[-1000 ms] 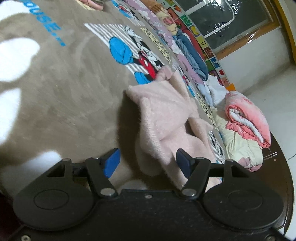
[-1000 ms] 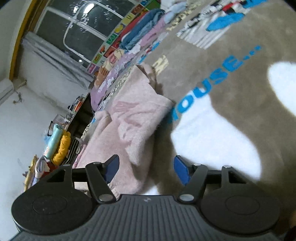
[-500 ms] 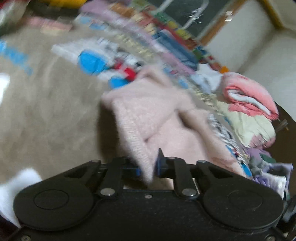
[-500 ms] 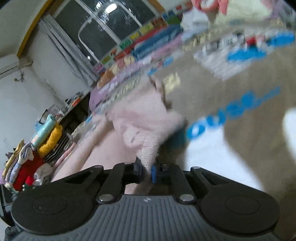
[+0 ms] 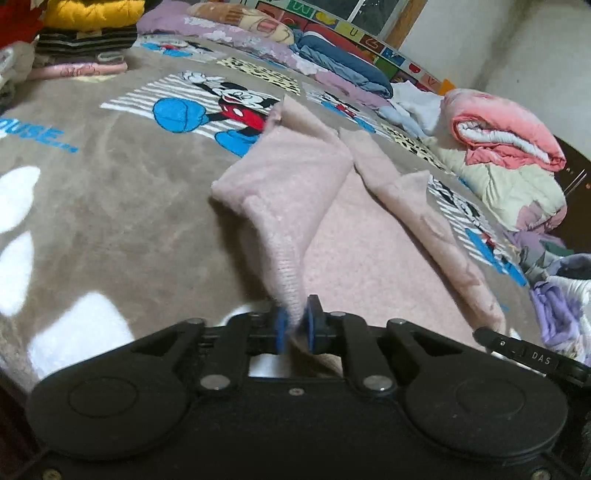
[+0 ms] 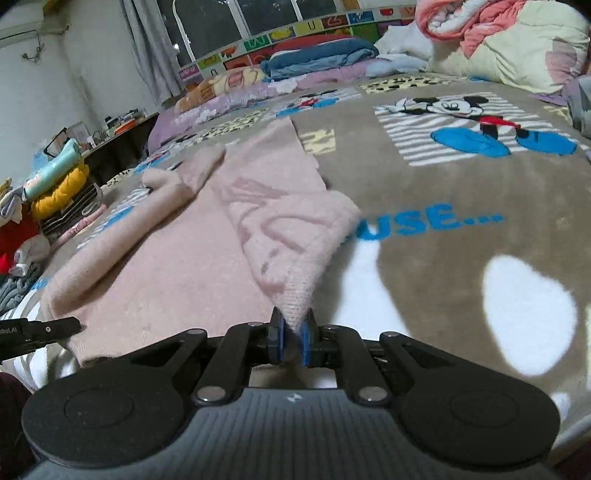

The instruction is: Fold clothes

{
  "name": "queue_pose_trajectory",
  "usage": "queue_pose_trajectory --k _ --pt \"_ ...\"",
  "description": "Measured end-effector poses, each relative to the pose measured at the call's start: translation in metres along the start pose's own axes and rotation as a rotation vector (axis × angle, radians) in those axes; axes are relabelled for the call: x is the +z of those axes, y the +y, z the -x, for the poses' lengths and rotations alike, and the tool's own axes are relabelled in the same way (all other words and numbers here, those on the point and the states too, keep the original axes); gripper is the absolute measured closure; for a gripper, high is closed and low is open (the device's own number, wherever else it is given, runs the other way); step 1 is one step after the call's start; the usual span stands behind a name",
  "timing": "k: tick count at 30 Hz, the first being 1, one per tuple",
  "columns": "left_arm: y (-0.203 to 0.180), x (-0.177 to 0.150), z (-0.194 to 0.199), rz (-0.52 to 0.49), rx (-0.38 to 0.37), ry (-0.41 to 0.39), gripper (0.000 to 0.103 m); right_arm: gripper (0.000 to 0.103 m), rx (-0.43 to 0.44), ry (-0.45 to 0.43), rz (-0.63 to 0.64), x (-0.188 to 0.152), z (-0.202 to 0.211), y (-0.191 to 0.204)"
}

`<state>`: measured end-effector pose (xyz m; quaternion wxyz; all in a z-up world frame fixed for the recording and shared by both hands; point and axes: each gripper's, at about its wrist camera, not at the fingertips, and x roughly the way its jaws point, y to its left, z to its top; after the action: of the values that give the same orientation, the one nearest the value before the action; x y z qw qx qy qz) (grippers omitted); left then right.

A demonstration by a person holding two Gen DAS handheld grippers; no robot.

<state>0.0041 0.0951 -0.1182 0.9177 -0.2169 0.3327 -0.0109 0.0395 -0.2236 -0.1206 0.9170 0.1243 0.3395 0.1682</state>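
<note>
A pale pink fleece garment [image 5: 295, 192] lies spread on a brown Mickey Mouse blanket [image 5: 110, 206]. My left gripper [image 5: 295, 325] is shut on a ribbed hem corner of it and lifts that corner off the blanket. In the right wrist view the same pink garment [image 6: 192, 251] shows, with a sleeve folded across it. My right gripper [image 6: 291, 343] is shut on another ribbed corner and holds it raised. The tip of the other gripper shows at the edge of each view.
A rolled pink and cream quilt [image 5: 506, 147] lies at the right of the bed. Blue folded bedding [image 5: 343, 66] lies by the window wall. A stack of folded clothes [image 5: 85, 33] sits at the far left. Purple clothes [image 5: 554, 295] lie at the right edge.
Both grippers were open beside the pink garment a second ago. Both have closed on its corners and lifted them, and the garment now lies stretched out flatter.
</note>
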Motion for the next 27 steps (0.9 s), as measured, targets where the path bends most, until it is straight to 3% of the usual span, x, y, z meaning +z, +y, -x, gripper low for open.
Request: queue_pose_trajectory --k 2,3,5,6,7,8,9,11,14,17,18,19,21,23,25,27 --pt "-0.003 0.004 0.0 0.004 0.011 -0.011 0.067 0.088 -0.001 -0.021 -0.004 0.0 0.003 0.001" --pt "-0.005 0.005 0.001 0.003 0.019 -0.023 0.045 0.079 -0.001 -0.032 -0.008 -0.001 0.004 0.001" --pt "-0.009 0.007 -0.003 -0.008 0.023 -0.044 0.044 0.07 0.007 -0.042 -0.019 -0.002 0.002 -0.002" --pt "-0.012 0.008 -0.007 -0.02 0.018 -0.041 0.075 0.068 0.016 -0.045 -0.024 -0.002 -0.001 -0.002" --pt "-0.013 0.008 -0.009 -0.029 0.025 -0.034 0.097 0.07 0.03 -0.042 -0.022 -0.001 -0.006 -0.002" --pt "-0.014 0.008 -0.01 -0.037 0.028 -0.036 0.097 0.075 0.041 -0.04 -0.018 0.0 -0.011 -0.001" --pt "-0.015 0.007 -0.007 -0.043 0.026 -0.047 0.097 0.092 0.046 -0.04 -0.008 0.0 -0.011 0.001" --pt "-0.017 0.005 -0.001 -0.056 0.037 -0.062 0.098 0.092 0.057 -0.043 0.016 0.0 -0.011 0.007" --pt "-0.016 -0.001 -0.006 -0.076 0.073 -0.017 0.098 0.092 0.036 -0.004 0.083 -0.005 -0.006 0.015" --pt "-0.011 -0.003 -0.013 -0.059 0.085 0.031 0.095 0.093 0.058 0.033 0.003 -0.011 -0.011 0.0" --pt "-0.011 0.001 -0.009 -0.045 0.077 0.028 0.085 0.092 0.059 0.021 0.003 -0.008 -0.007 0.001" --pt "-0.009 0.003 -0.004 -0.027 0.069 0.01 0.061 0.09 0.06 0.008 0.001 -0.006 -0.003 0.001" --pt "-0.002 0.008 0.009 0.022 0.054 -0.051 0.041 0.086 0.056 -0.038 -0.012 -0.004 0.011 -0.001" --pt "0.006 0.015 0.018 0.073 0.038 -0.108 0.041 0.082 0.046 -0.11 -0.02 -0.001 0.023 -0.003" --pt "0.014 0.022 0.025 0.127 0.034 -0.152 0.039 0.072 0.029 -0.179 -0.015 0.002 0.035 -0.004" --pt "0.02 0.027 0.025 0.146 0.042 -0.167 0.039 0.07 0.02 -0.237 0.032 0.006 0.041 -0.001"
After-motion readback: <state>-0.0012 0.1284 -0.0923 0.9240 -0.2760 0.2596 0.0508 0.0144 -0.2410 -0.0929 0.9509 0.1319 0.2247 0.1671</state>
